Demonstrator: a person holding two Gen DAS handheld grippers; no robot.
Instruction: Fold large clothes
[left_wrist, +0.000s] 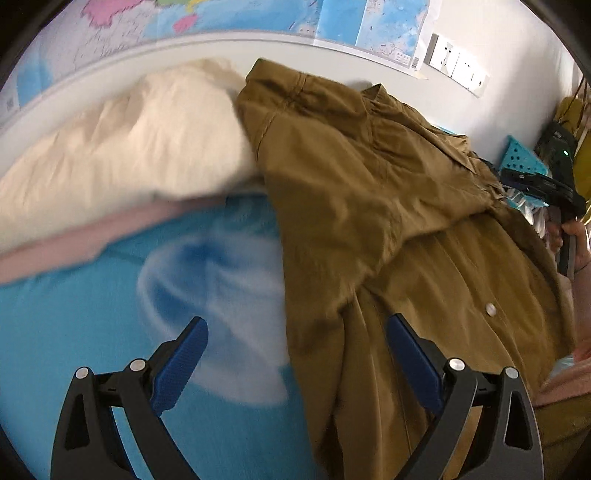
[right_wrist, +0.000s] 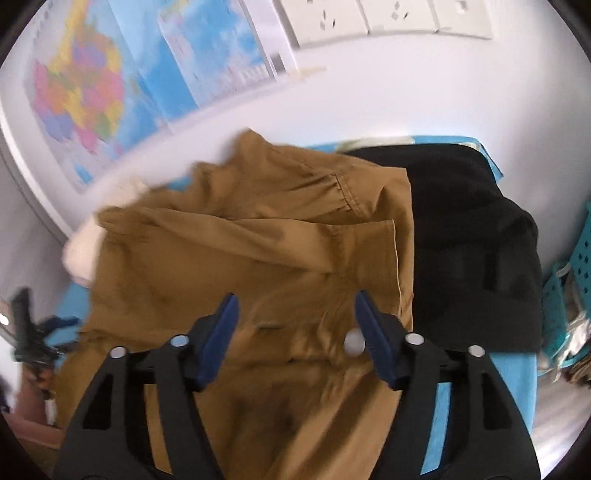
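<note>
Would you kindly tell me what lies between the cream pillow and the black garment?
The brown shirt lies between pillow and black garment, seen in the right wrist view.

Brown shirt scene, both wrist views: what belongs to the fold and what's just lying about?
In the job: brown shirt, left gripper, right gripper, both open and empty.

Lying about: cream pillow, black garment, teal basket, wall maps, blue sheet.

The left gripper (left_wrist: 297, 334) pointed steeply downward with its blue-padded jaws spread wide and empty, while the right gripper (right_wrist: 297, 312), also angled down, held its jaws apart, gripping nothing.
</note>
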